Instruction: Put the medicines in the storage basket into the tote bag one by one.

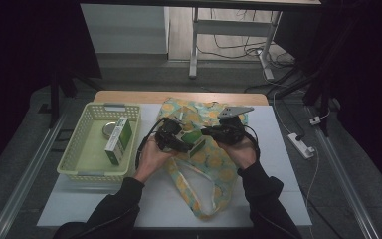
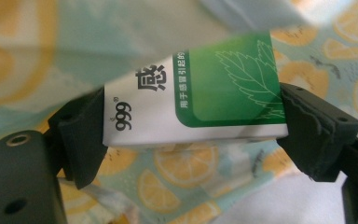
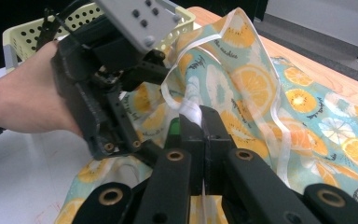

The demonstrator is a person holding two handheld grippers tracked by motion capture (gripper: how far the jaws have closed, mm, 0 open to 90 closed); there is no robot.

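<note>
1. Left gripper (image 1: 191, 141): held in the person's left hand (image 1: 151, 157) over the middle of the table (image 1: 288, 164). In the left gripper view its two black jaws clamp a medicine box (image 2: 200, 93) by its two short ends, one pad on each.
2. Medicine box: white card with a green panel, a leaf drawing and "999" in black print. It is carried crosswise between the left jaws, above the fabric bag (image 1: 214, 169), just beside the bag's raised edge.
3. Right gripper (image 3: 198, 114): held in the person's right hand (image 1: 241, 152), just right of the left gripper. Its jaws are closed tight, pinching a fold of the bag's edge with its white trim (image 3: 189, 109), which stands up from the table.
4. Fabric bag: pale teal cloth printed with orange and lemon slices, lying across the centre of the table, one long strap (image 1: 189, 184) trailing toward the near edge.
5. Basket (image 1: 74, 154): pale yellow perforated plastic, at the table's left, well apart from the bag's opening. It holds a second green-and-white box (image 1: 118, 141) standing on edge and a round tin (image 1: 110, 130) behind it.
</note>
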